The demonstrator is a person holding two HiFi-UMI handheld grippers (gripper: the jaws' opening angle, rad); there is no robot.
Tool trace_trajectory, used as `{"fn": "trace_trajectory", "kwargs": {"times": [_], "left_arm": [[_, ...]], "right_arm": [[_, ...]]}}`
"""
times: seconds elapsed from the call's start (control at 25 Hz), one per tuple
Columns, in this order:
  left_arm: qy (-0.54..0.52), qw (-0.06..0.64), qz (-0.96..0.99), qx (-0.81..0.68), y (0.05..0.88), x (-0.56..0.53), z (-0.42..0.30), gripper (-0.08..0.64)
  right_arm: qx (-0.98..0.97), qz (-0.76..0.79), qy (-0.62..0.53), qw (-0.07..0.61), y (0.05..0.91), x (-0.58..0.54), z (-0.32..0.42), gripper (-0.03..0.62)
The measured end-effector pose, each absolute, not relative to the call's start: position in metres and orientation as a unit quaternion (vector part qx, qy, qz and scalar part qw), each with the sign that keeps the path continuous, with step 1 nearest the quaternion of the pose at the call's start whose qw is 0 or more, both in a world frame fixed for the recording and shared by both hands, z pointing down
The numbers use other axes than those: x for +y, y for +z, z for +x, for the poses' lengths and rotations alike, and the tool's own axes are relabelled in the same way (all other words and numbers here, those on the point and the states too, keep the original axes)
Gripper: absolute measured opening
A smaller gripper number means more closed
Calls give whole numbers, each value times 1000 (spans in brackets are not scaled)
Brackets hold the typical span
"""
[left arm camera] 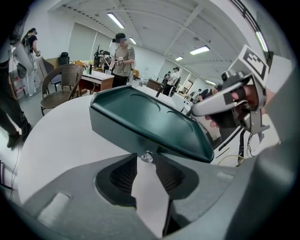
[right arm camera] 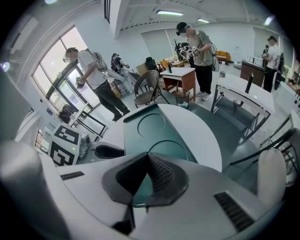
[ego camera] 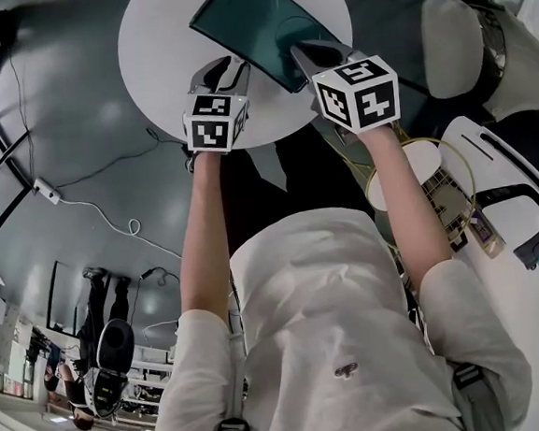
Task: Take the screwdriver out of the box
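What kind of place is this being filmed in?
Probably a shared open-plan office or lab workspace. It has long ceiling strip lights, a person standing by a wooden desk, a brown wicker chair, and a round white table with a dark green box on it.

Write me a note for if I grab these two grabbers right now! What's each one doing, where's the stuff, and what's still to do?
Left gripper: jaws a little apart, tips at a small metal knob on the front wall of the box, not pinching it.
Right gripper: shut with nothing between the jaws, tip over the lid at the box's near edge.
Box: on the round white table, lid down.
Screwdriver: not in sight.
Done: nothing yet.
Left: probably open the lid, find the screwdriver and lift it out.
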State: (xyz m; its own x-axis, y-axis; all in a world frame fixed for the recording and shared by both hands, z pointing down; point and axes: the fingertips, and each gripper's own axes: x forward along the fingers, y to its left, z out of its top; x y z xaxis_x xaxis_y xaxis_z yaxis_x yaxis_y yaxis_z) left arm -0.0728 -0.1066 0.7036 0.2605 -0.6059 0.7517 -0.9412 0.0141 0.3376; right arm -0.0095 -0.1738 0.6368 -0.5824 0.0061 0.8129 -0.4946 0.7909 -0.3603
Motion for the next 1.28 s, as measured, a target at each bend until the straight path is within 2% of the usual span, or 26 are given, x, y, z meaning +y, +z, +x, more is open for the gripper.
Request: {"fn": "trace_trajectory", "kwargs": {"times": [0.44, 1.28], "left_arm": [[207, 415, 672, -577, 706, -108, -70, 83], [223, 412, 666, -581, 706, -105, -69, 77]], "right_arm": [[-833, 148, 279, 454, 655, -177, -6, 6], [-821, 138, 253, 493, 676, -176, -8, 6]]}}
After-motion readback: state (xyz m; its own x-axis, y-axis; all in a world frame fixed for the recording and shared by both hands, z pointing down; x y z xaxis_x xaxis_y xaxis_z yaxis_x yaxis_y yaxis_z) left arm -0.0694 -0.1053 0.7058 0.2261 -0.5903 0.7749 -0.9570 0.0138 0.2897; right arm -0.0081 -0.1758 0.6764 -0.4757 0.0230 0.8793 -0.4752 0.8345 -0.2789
